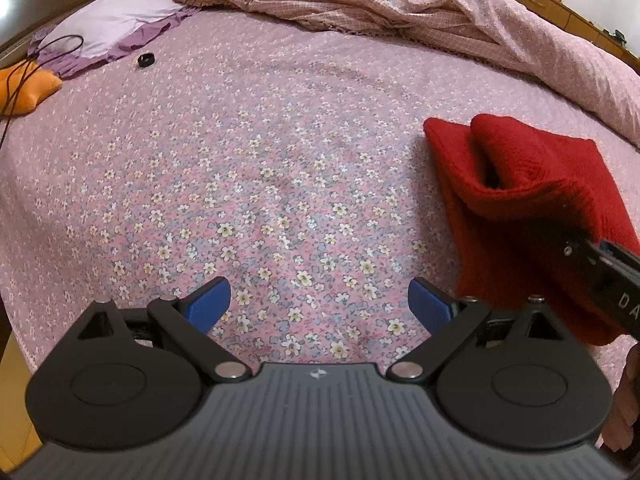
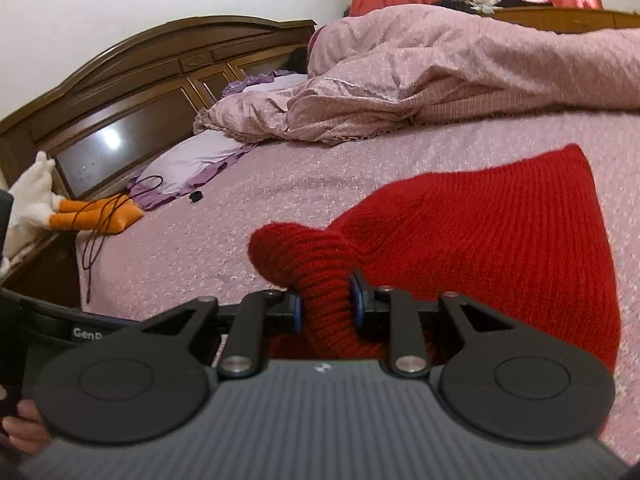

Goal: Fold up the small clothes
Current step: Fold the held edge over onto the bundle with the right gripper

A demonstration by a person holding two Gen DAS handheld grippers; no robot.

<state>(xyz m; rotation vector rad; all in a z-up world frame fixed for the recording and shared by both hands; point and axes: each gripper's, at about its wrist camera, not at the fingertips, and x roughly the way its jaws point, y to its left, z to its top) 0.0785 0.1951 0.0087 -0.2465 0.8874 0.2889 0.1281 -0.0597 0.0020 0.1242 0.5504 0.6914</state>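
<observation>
A red knitted garment (image 1: 516, 200) lies on the pink flowered bedsheet (image 1: 256, 184) at the right of the left wrist view. My left gripper (image 1: 319, 304) is open and empty over the bare sheet, left of the garment. My right gripper (image 2: 325, 304) is shut on a bunched fold of the red garment (image 2: 480, 240) and lifts that edge off the sheet; the rest lies flat beyond it. The right gripper's body shows at the right edge of the left wrist view (image 1: 600, 268).
A rumpled pink quilt (image 1: 400, 4) fills the far side of the bed. A lilac pillow (image 1: 108, 20), an orange and white plush toy (image 2: 80, 212) with a black cord, and a small black ring (image 1: 146, 59) lie near the wooden headboard (image 2: 132, 92).
</observation>
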